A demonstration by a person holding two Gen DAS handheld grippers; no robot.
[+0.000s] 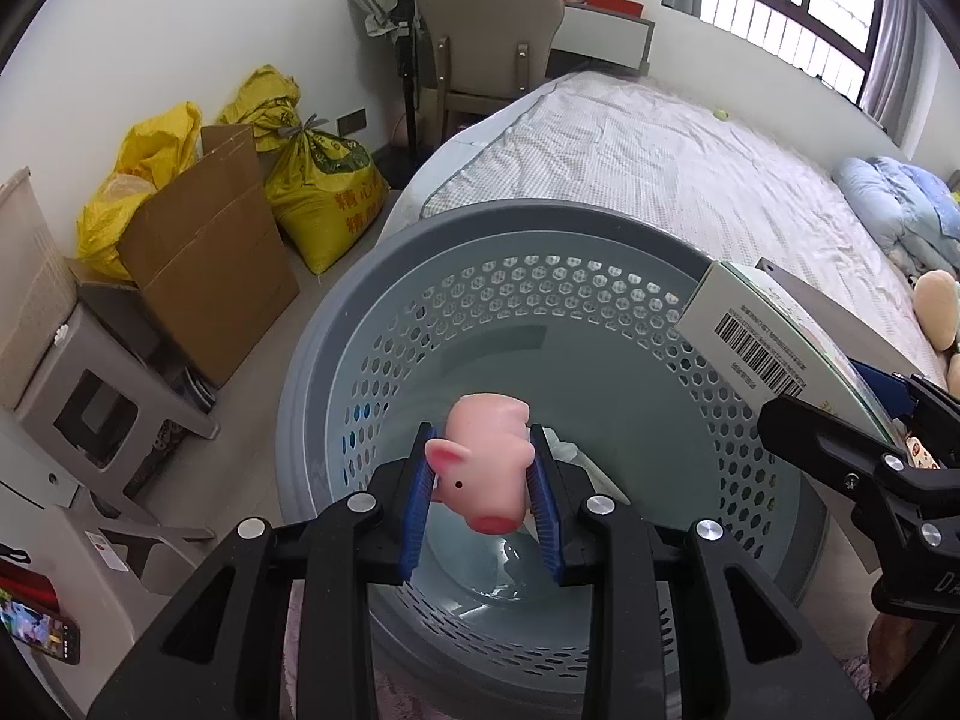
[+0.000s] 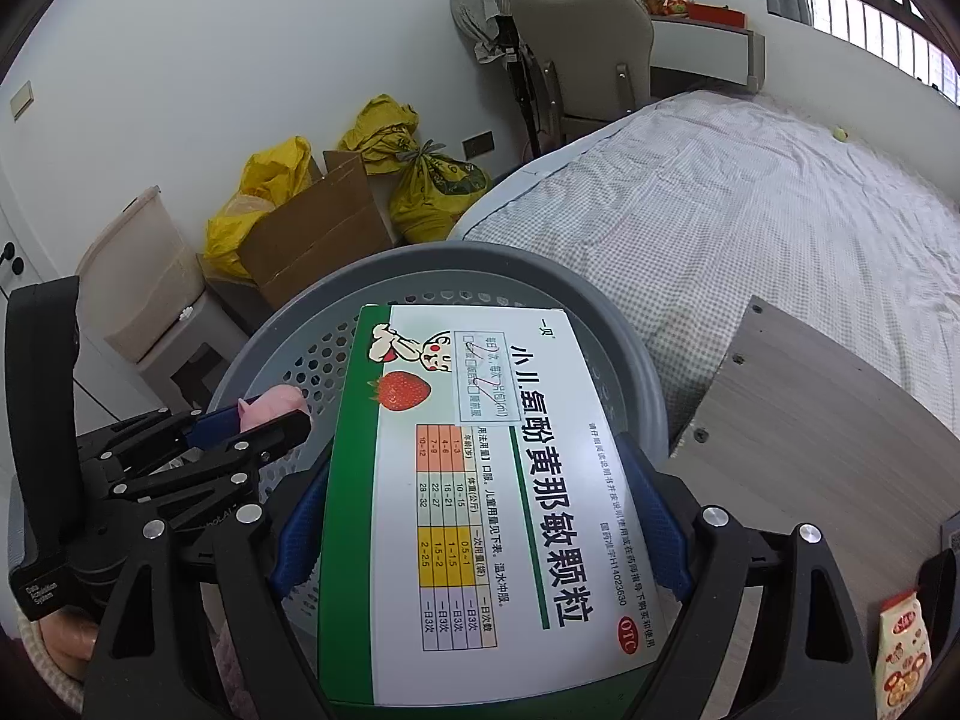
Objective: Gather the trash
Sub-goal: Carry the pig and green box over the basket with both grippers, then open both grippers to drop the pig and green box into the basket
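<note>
We are holding the left gripper [image 1: 483, 483] closed on a pink toy pig [image 1: 486, 468], its blue pads [image 1: 420, 498] pressing both flanks, snout pointing back toward the camera. The pig is hanging above the open mouth of the grey perforated basket [image 1: 336, 384], at about 6 o'clock of its rim in the left wrist view. We are holding the right gripper [image 2: 480, 516] spread wide and clamped on a white-and-green medicine box [image 2: 480, 480], its pads bearing on the two long edges. The box is lying flat over the basket, its far end reaching toward 12 o'clock. In the left wrist view the box is entering at 3 o'clock. A bed [image 1: 660, 168] is lying beyond the basket at 1 o'clock.
</note>
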